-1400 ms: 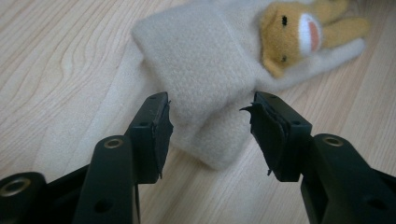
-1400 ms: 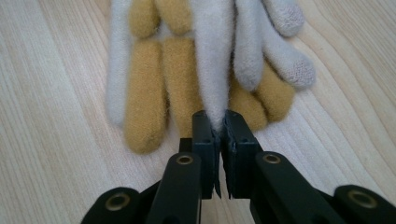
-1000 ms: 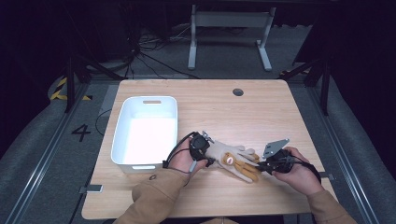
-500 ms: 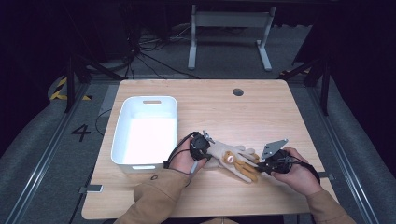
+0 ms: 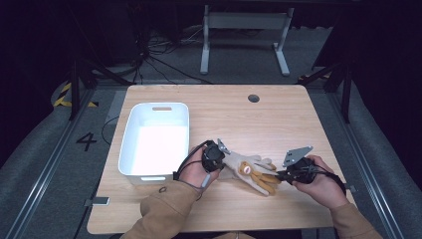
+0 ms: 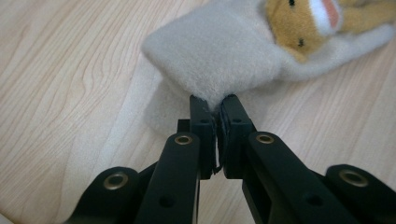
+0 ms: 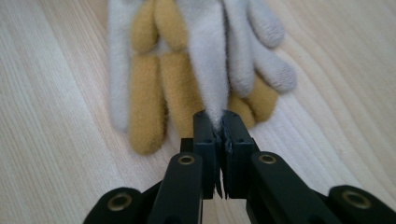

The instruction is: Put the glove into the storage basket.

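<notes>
Bin [image 5: 154, 142] beside gloves [image 5: 251, 172], high view.

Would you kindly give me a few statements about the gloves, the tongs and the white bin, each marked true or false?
1. The left tongs are shut on the cuff of the gloves. True.
2. The right tongs stand wide open above the gloves. False: they pinch a pale fingertip.
3. The gloves lie inside the white bin. False: they lie on the table, beside it.
4. The gloves are cream and mustard. True.
</notes>
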Demonstrator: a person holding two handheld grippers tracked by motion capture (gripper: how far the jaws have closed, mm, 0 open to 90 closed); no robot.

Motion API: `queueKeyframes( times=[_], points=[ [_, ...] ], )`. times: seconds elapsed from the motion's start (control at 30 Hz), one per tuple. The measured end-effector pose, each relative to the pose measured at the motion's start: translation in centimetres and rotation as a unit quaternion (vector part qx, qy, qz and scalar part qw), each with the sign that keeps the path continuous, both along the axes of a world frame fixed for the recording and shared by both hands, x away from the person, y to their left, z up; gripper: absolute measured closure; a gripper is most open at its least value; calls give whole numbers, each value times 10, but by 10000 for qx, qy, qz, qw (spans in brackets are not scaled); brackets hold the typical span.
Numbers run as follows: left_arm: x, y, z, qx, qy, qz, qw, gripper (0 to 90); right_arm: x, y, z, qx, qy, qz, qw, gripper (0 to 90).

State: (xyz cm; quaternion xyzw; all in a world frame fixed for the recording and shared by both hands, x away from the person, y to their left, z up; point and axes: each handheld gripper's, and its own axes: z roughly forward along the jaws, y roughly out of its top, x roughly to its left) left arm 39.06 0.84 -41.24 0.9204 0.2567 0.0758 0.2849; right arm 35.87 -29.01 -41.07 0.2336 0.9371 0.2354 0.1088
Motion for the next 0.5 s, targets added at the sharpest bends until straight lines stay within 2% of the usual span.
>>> queueKeyframes(
  times=[0.17,0.27,0.5],
  points=[
    [-8,3,11,-90,-120,-33,9999,864,0,-5,10,77,-119,-95,9999,867],
    [-15,6,19,-148,-219,-38,9996,864,1,-9,21,196,-312,-193,9991,867],
    [-23,11,26,-194,-330,2,9993,863,5,-11,33,367,-577,-308,9972,867]
  ],
)
